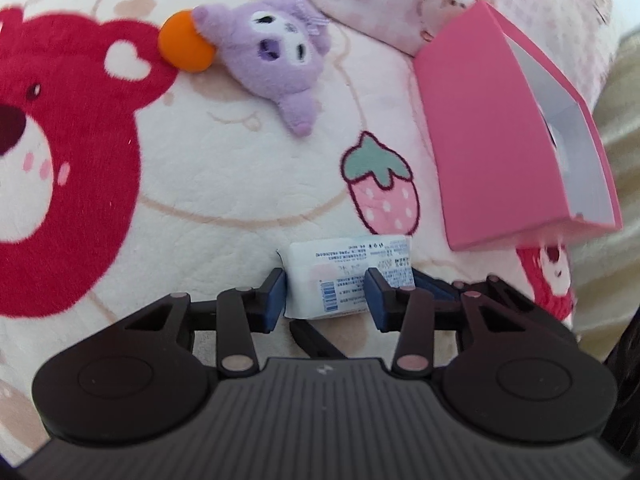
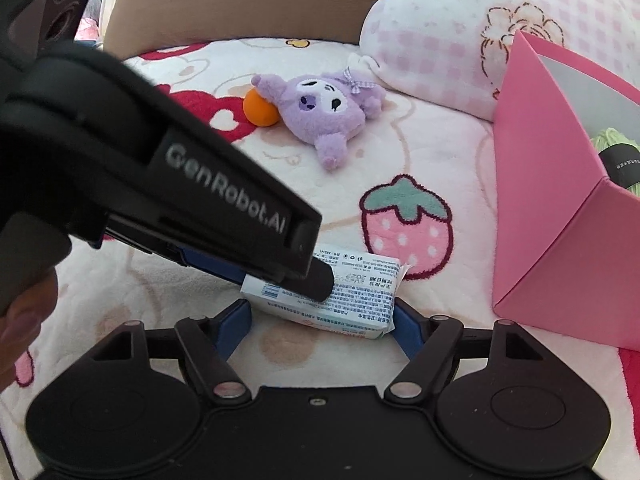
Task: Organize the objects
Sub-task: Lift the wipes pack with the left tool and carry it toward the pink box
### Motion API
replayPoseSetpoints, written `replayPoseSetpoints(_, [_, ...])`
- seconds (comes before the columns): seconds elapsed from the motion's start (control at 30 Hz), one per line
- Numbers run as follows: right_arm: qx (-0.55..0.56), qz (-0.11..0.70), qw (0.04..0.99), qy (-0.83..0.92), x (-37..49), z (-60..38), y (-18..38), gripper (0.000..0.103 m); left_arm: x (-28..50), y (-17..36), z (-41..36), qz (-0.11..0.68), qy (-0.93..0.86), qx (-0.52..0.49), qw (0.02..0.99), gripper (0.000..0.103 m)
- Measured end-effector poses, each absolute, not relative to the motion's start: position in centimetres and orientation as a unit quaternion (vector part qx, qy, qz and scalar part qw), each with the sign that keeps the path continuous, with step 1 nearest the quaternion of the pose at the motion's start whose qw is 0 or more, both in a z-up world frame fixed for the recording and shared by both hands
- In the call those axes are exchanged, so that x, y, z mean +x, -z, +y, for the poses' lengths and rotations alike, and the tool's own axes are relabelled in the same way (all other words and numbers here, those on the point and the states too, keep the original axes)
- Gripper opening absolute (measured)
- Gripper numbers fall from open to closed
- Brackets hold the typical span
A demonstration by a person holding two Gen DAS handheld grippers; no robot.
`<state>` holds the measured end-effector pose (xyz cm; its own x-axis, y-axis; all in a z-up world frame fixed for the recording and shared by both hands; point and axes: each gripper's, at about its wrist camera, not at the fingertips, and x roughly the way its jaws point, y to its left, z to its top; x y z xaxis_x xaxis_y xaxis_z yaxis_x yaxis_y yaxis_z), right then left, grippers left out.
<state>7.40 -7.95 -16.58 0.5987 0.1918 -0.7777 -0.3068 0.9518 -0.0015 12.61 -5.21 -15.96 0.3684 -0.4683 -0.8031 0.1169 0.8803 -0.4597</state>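
A white tissue pack (image 1: 348,276) with blue print lies on the fleece blanket (image 1: 224,184). My left gripper (image 1: 327,300) is shut on it, one blue pad on each side. In the right wrist view that gripper reaches in from the left, its black finger (image 2: 316,278) lying across the pack (image 2: 352,304). My right gripper (image 2: 322,322) stands open around the same pack. The pack's right end is against its right finger and the left pad is just clear. An open pink box (image 2: 540,200) stands to the right, with green yarn (image 2: 616,140) inside.
A purple plush toy (image 2: 328,108) and an orange ball (image 2: 260,112) lie farther back on the blanket. A pink checked pillow (image 2: 440,40) and a brown cushion (image 2: 240,0) lie behind them. A hand (image 2: 20,312) shows at the left edge.
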Motion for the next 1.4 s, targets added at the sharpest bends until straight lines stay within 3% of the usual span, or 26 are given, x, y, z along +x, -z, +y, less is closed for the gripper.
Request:
replayPoseSetpoints(1.1, [-0.080, 0.399, 0.888, -0.216, 1.8, -7.3, 10.3, 0.080, 5.9, 9.3, -2.3, 0.518, 0.215, -0.175, 0.809, 0.042])
replayPoseSetpoints(1.4, [-0.036, 0.422, 0.883, -0.201, 0.8, -7.8, 8.1, 0.083, 4.8, 7.6, -2.9, 0.527, 0.229, -0.162, 0.803, 0.044])
